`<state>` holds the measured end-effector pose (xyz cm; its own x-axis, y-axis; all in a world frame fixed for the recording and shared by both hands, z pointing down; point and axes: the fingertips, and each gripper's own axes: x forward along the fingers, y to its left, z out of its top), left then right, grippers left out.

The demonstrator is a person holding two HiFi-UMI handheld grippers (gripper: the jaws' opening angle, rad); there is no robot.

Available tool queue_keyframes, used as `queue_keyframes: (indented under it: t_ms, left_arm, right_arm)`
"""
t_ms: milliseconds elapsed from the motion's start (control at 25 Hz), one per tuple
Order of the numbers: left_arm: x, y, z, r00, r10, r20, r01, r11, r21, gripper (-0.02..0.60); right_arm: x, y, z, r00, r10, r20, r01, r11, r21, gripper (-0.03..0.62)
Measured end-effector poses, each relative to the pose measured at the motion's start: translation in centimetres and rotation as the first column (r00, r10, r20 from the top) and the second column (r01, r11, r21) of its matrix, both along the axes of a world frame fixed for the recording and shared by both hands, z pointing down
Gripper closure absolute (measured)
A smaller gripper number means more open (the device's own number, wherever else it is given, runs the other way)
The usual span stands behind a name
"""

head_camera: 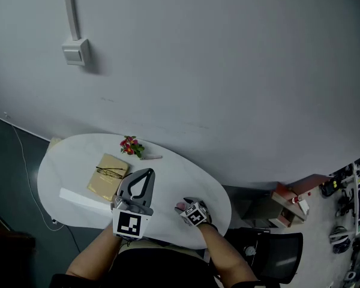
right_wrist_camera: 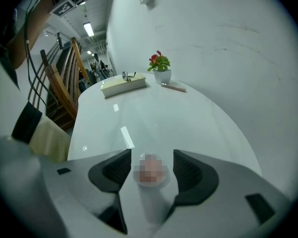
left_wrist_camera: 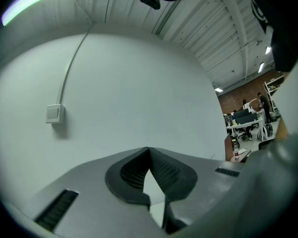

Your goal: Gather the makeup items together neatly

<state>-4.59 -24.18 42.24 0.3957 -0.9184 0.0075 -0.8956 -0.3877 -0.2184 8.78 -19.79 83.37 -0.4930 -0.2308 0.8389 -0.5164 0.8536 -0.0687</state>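
Two grippers are in our hands over a white oval table (head_camera: 66, 167). The right gripper (right_wrist_camera: 151, 158) tilts steeply down at the table's near edge, at the lower centre of the head view, and its jaws stand wide. Between them a small round pinkish item (right_wrist_camera: 150, 173) rests on the tabletop (a mosaic patch covers it, so we cannot say just what it is). A gap shows on either side of it, so neither pad presses on it.

The left gripper (left_wrist_camera: 149, 150) sits just left of the right one in the head view, held level above the table. Its jaws are closed tip to tip with nothing between them. Its own view looks past them at the bare wall (left_wrist_camera: 139, 83) and a switch box (left_wrist_camera: 54, 114) at the left of the frame.

Further out, a tan book (head_camera: 107, 177) lies on the left half of the table, just left of the left gripper in the head view. A pair of glasses (head_camera: 111, 173) lies on top of it. At the table's far edge, near the wall, stands a small pot of flowers (head_camera: 131, 145), red and green. A slim pinkish stick (head_camera: 151, 157) lies just to the right of the pot; whether they touch we cannot tell. The stick is well apart from the round item. In the right gripper view a wooden chair (right_wrist_camera: 64, 83) stands beside the table at the left of the frame.
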Motion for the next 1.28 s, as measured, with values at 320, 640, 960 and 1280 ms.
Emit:
queue_keyframes:
  t_ms: [320,640,960,1280]
  left_arm:
    - [-2.0,-1.1,0.2,1.000,-0.027,0.011,0.027,1.000,0.000,0.565]
    - [-4.8,-2.4,0.6,0.997,-0.078,0.016,0.078,0.997,-0.008,0.565]
    - [-7.1,-3.4,1.5,0.992,-0.128,0.014,0.129,0.991,-0.031,0.565]
    - [-8.7,-4.3,2.4,0.987,-0.162,0.021,0.163,0.985,-0.054,0.565]
  right_arm:
    - [-2.5,-4.4,-2.6,0.999,0.030,0.026,-0.031,0.998,0.058,0.564]
    - [-6.2,-8.0,-2.4,0.999,0.016,0.049,-0.018,0.998,0.055,0.563]
    - [-10.3,-10.8,-1.8,0.997,-0.054,0.047,0.052,0.997,0.062,0.358]
    - [-12.6,-14.4,-1.1,0.992,-0.124,0.004,0.123,0.989,0.087,0.358]
